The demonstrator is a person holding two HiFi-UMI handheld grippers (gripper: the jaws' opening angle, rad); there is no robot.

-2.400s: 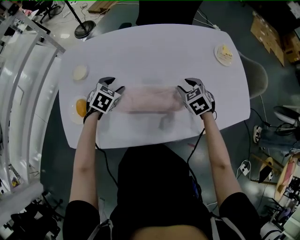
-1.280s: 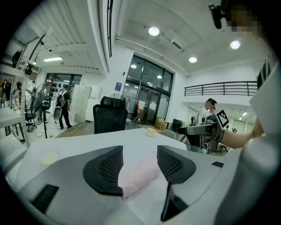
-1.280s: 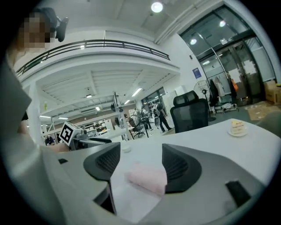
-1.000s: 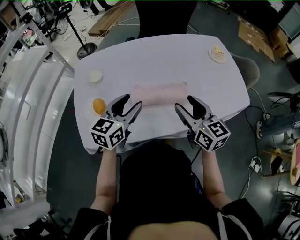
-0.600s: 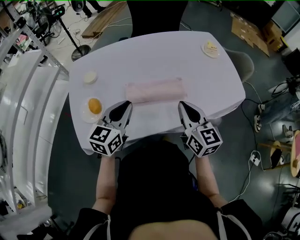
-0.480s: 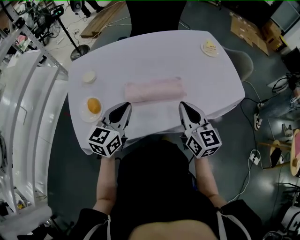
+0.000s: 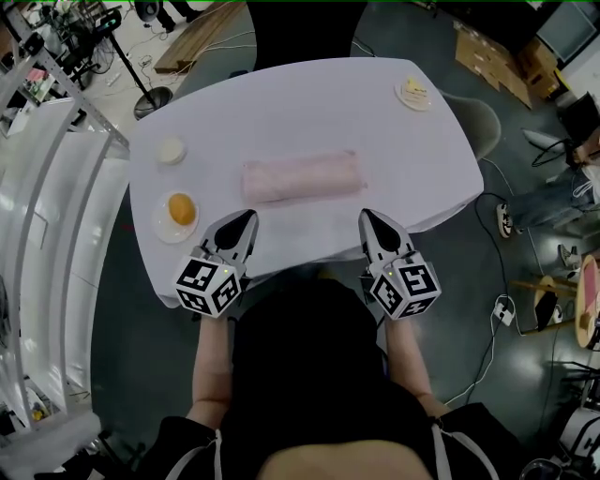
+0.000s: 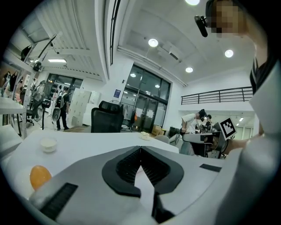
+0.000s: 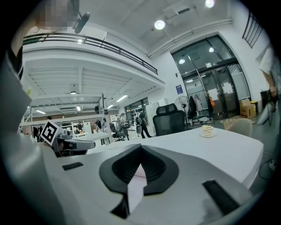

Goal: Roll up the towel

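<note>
Looking down from the head view, I am holding the left gripper (image 7: 247, 216) at lower left of centre and the right gripper (image 7: 366, 215) at lower right of centre. Their marker cubes are hanging nearest me, below the table's near edge. Both tools are clenched tight: in each gripper view the ribbed pads are meeting at the tip, and nothing is sitting between them. Both tips are pointing away from me over the near rim of the white table (image 7: 309, 103), well apart from each other, one toward each end of the towel.

The towel (image 7: 302, 177) is lying just beyond the tips, not touching either one. It is already a pale pink roll, stretching left to right across the middle of the tabletop, with its right end showing the rolled edge.

To the left of the roll, near the left gripper, an orange (image 7: 181, 208) is resting on a small plate. Farther up the left side, a small dish (image 7: 171, 150) is sitting close to the table's edge.

At the far right corner, in the upper right of the frame, a plate with a piece of cake (image 7: 413, 91) is standing near the rim.

Beyond the far edge, at top centre, a black chair (image 7: 300, 28) is facing the table.
</note>
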